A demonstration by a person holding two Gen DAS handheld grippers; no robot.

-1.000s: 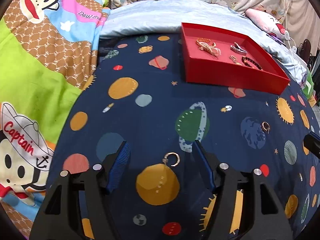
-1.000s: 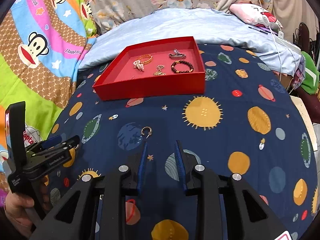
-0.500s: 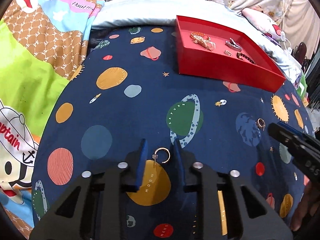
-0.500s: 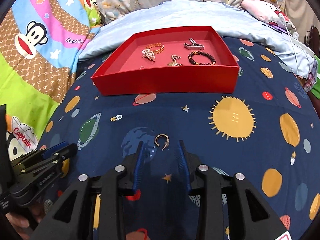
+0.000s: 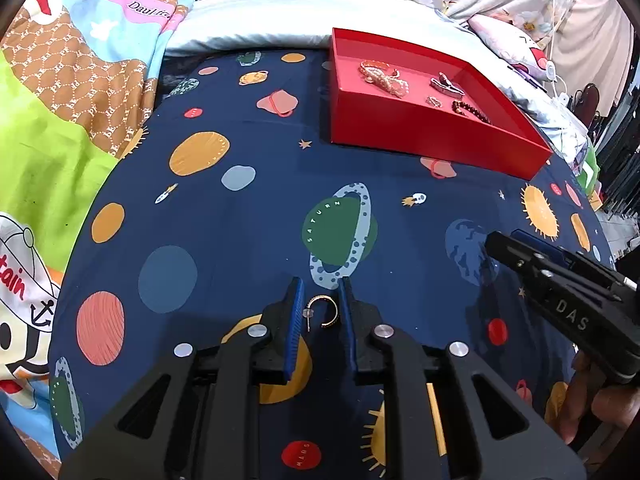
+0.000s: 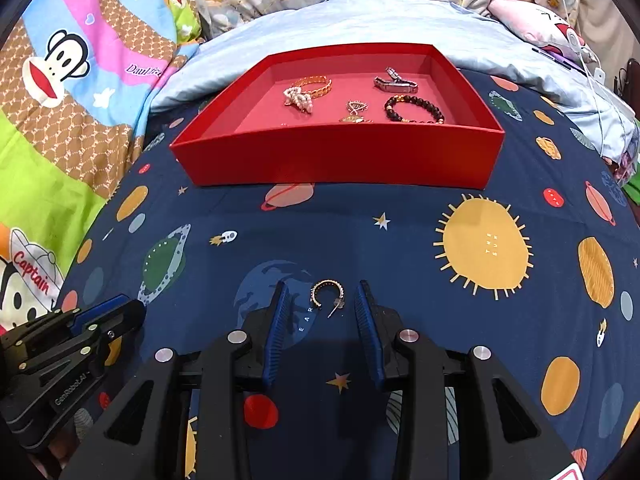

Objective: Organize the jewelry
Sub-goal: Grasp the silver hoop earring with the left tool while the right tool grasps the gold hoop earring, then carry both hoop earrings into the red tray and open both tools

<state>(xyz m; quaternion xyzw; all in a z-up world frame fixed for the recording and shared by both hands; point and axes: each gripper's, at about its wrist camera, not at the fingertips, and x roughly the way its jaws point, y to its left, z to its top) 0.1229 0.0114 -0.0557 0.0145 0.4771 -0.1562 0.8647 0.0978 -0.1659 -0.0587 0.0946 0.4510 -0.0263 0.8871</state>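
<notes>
A gold hoop earring (image 5: 323, 311) lies on the space-print cloth between the fingers of my left gripper (image 5: 321, 312), whose jaws stand close on both sides of it, touching or nearly so. A second gold hoop earring (image 6: 328, 294) lies between the open jaws of my right gripper (image 6: 320, 304), with gaps on both sides. A red tray (image 5: 420, 136) stands farther back; in the right wrist view (image 6: 340, 156) it holds a gold bangle, a pearl piece, a dark bead bracelet, a metal clip and small charms.
The dark blue planet-print cloth (image 6: 460, 300) covers a bed. A pale blue pillow (image 6: 360, 20) lies behind the tray. A colourful monkey-print blanket (image 5: 60, 120) lies to the left. The other gripper shows at each view's edge (image 5: 560, 300) (image 6: 60, 356).
My left gripper has closed from wide open to narrow around its earring. My right gripper has moved forward until its earring lies between the jaws, which opened wider.
</notes>
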